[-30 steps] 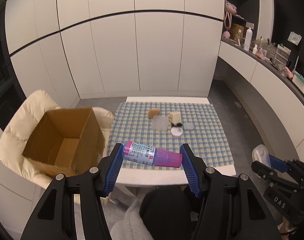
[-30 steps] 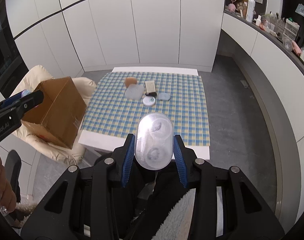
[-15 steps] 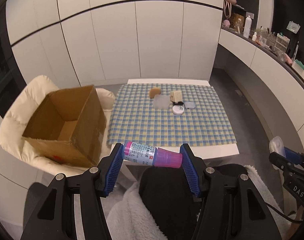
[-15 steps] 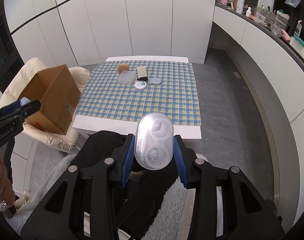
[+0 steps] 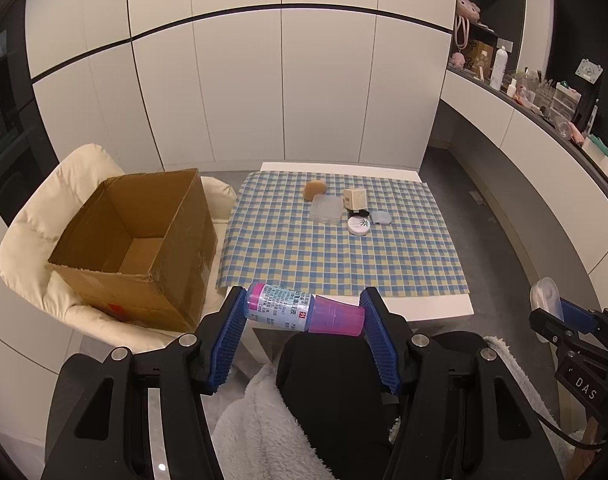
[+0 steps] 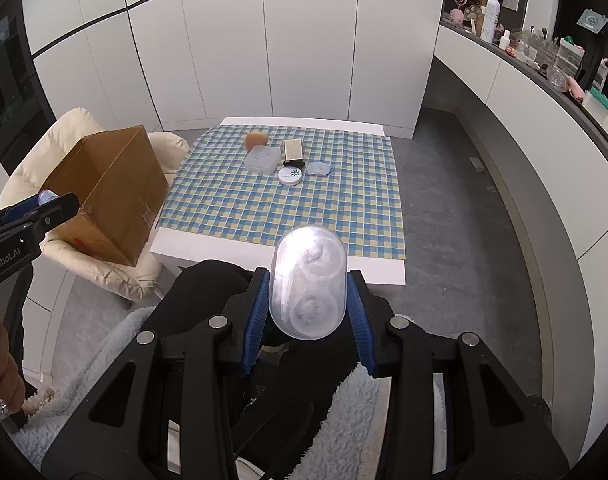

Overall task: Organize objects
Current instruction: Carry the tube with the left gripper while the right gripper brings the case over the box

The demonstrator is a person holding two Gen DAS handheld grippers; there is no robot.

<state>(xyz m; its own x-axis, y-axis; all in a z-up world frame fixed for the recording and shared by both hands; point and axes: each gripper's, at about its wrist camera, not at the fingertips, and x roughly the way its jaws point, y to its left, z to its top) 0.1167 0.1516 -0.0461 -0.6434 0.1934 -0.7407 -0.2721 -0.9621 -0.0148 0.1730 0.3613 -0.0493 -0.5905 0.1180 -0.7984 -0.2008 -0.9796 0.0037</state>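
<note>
Between me and the cardboard box [image 5: 136, 240], nothing blocks; my left gripper [image 5: 304, 312] grips the pink-capped bottle [image 5: 300, 312], my right gripper [image 6: 307, 292] the clear oval case [image 6: 308, 280].

hidden: cardboard box [image 6: 108, 196] inside, right view | unreadable: bottle [image 5: 304, 312] label print | cut off: hand [image 6: 0, 376]

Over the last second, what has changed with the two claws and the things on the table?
Both claws pulled back from the table, which now sits farther off in each view. Nothing was picked up or released. The left claw still clamps the pink-capped bottle crosswise, the right claw the clear oval case; the cardboard box hasn't moved.
</note>
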